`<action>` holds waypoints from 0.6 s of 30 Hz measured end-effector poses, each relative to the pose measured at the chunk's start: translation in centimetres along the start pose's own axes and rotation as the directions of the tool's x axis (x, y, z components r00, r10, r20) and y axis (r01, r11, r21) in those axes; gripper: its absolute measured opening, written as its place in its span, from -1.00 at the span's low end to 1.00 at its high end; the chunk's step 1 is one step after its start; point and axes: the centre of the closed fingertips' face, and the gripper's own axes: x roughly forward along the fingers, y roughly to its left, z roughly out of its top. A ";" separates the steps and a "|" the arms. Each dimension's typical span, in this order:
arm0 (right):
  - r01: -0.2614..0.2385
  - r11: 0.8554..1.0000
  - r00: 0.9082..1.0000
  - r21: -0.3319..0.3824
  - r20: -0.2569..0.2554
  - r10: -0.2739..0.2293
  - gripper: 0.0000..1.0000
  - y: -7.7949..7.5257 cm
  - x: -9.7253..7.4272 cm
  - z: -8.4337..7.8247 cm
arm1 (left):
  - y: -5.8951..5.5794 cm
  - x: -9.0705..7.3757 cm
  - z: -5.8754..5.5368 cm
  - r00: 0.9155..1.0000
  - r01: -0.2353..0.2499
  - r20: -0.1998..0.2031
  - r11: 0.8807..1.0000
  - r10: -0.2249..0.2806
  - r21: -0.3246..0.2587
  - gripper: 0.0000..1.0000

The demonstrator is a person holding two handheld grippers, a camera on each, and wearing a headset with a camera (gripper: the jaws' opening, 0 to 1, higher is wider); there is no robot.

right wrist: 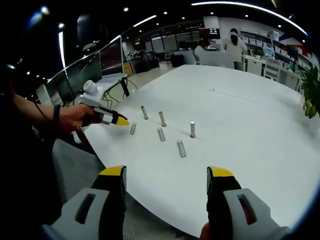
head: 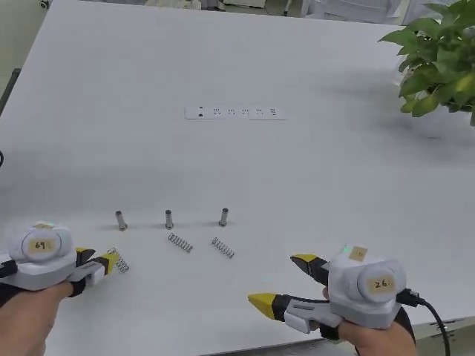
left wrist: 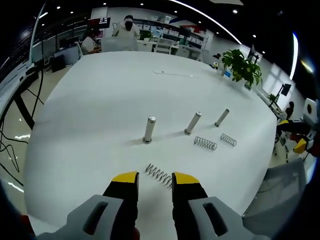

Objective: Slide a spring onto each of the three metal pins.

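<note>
Three short metal pins stand upright in a row on the white table: left pin [head: 121,220], middle pin [head: 169,219], right pin [head: 223,216]. All three pins are bare. One spring [head: 179,242] lies in front of the middle pin, and a second spring [head: 223,248] in front of the right pin. A third spring [left wrist: 159,174] lies flat just past the yellow tips of my left gripper [left wrist: 155,178], whose jaws are a little apart and hold nothing. My right gripper [right wrist: 167,173] hovers wide open at the table's near edge, well right of the pins [right wrist: 162,119].
A white power strip [head: 234,112] lies mid-table behind the pins. A potted plant [head: 438,59] stands at the far right. The table's near edge [head: 223,348] runs just below both grippers. People stand by desks beyond the table's far end [left wrist: 125,27].
</note>
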 end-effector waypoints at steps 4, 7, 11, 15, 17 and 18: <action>0.003 1.000 1.000 0.001 -0.002 -0.003 0.28 -0.2 -0.1 -0.1 | -0.3 0.5 -0.7 1.000 -0.009 -0.018 1.000 0.008 -0.021 -0.60; 0.007 1.000 1.000 0.006 -0.001 -0.007 0.28 -0.3 -0.3 -0.2 | -0.5 0.8 -0.9 1.000 -0.012 -0.023 0.999 0.011 -0.043 -0.60; 0.012 1.000 1.000 0.010 -0.003 -0.012 0.28 -0.5 -0.4 -0.4 | -0.8 1.1 -1.1 0.999 -0.016 -0.032 0.999 0.015 -0.043 -0.60; 0.015 1.000 1.000 0.015 -0.004 -0.015 0.28 -0.6 -0.5 -0.5 | -1.0 1.5 -1.5 0.999 -0.020 -0.049 0.997 0.016 -0.076 -0.62; 0.015 1.000 1.000 0.023 -0.008 -0.015 0.28 -0.6 -0.5 -0.6 | -1.1 1.7 -1.4 0.998 -0.025 -0.051 0.997 0.021 -0.072 -0.62; 0.015 1.000 1.000 0.025 -0.008 -0.015 0.28 -0.6 -0.5 -0.6 | -1.1 1.8 -1.4 0.998 -0.028 -0.055 0.997 0.025 -0.068 -0.62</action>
